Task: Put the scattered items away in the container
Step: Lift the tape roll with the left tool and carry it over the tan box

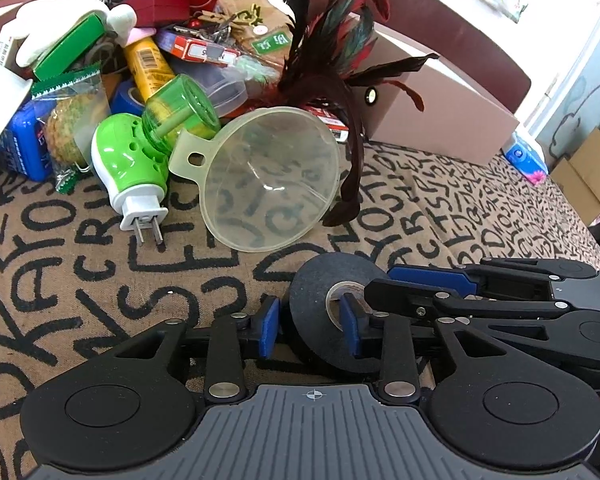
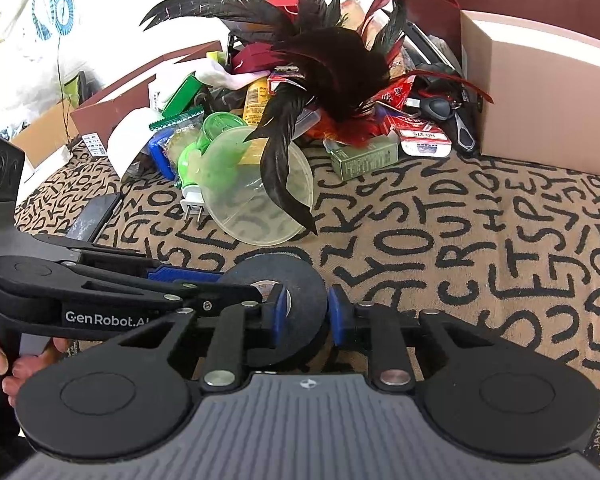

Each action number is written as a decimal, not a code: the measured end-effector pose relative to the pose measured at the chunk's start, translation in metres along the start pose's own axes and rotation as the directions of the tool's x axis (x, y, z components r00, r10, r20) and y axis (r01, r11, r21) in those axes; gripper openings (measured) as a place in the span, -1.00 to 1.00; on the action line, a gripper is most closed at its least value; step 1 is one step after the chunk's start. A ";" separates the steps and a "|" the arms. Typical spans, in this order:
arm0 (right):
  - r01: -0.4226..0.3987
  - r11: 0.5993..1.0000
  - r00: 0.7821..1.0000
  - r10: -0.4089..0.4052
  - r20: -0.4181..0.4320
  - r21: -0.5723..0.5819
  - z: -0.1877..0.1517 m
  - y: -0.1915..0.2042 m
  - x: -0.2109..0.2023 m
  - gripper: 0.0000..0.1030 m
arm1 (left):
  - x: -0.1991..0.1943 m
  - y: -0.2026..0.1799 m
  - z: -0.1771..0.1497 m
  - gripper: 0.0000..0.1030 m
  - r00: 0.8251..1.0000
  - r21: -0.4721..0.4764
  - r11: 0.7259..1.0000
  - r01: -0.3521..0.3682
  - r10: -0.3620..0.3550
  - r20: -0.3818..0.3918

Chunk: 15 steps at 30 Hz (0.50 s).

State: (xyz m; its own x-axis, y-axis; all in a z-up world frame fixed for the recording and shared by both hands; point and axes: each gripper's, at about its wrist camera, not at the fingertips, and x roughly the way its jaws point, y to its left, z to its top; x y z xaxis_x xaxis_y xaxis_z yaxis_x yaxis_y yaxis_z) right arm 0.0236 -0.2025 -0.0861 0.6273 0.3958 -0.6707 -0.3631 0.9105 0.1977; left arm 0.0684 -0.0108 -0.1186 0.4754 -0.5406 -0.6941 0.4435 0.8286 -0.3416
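Lying low in the middle of both views, the flat dark grey roll of tape point(image 1: 312, 280) with its pale core sits on the tan surface point(image 1: 100, 280) printed with black letters, well short of the heap above it and outside the pinkish cardboard box point(image 1: 440, 120) at the upper right. In the left wrist view the left claw point(image 1: 310, 330) brackets one wall of the roll, one blue pad at the outer rim and the other at the core; whether the pads actually press I cannot tell. In the right wrist view the right claw point(image 2: 306, 314) pinches the opposite wall, one blue pad over the core and the other against the rim. Just above the roll lies a translucent plastic funnel point(image 1: 268, 176) on its side, touching a green-and-white plug-in device point(image 1: 132, 160) at centre left. A bunch of black and red feathers point(image 1: 332, 60) droops over the funnel's rim from the mixed heap of packets and boxes beside the box.
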 end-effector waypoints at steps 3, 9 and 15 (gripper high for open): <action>0.000 1.000 1.000 0.000 -0.005 0.005 0.000 -0.001 0.001 -0.47 | 0.001 0.002 -0.001 -0.03 1.000 -0.012 1.000 0.007 -0.007 0.004; 0.003 1.000 1.000 -0.003 -0.016 0.012 0.002 0.000 0.002 -0.47 | 0.001 0.003 -0.001 -0.04 1.000 -0.019 1.000 0.011 -0.011 -0.001; 0.003 1.000 1.000 -0.003 -0.020 0.014 0.003 0.000 0.002 -0.46 | 0.000 0.003 0.000 -0.02 1.000 -0.028 0.999 0.015 -0.015 0.002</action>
State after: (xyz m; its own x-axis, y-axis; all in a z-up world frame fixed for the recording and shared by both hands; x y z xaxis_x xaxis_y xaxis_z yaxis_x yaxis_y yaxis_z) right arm 0.0265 -0.2013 -0.0851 0.6143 0.3910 -0.6854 -0.3514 0.9133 0.2060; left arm 0.0704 -0.0082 -0.1197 0.4698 -0.5535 -0.6877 0.4291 0.8240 -0.3701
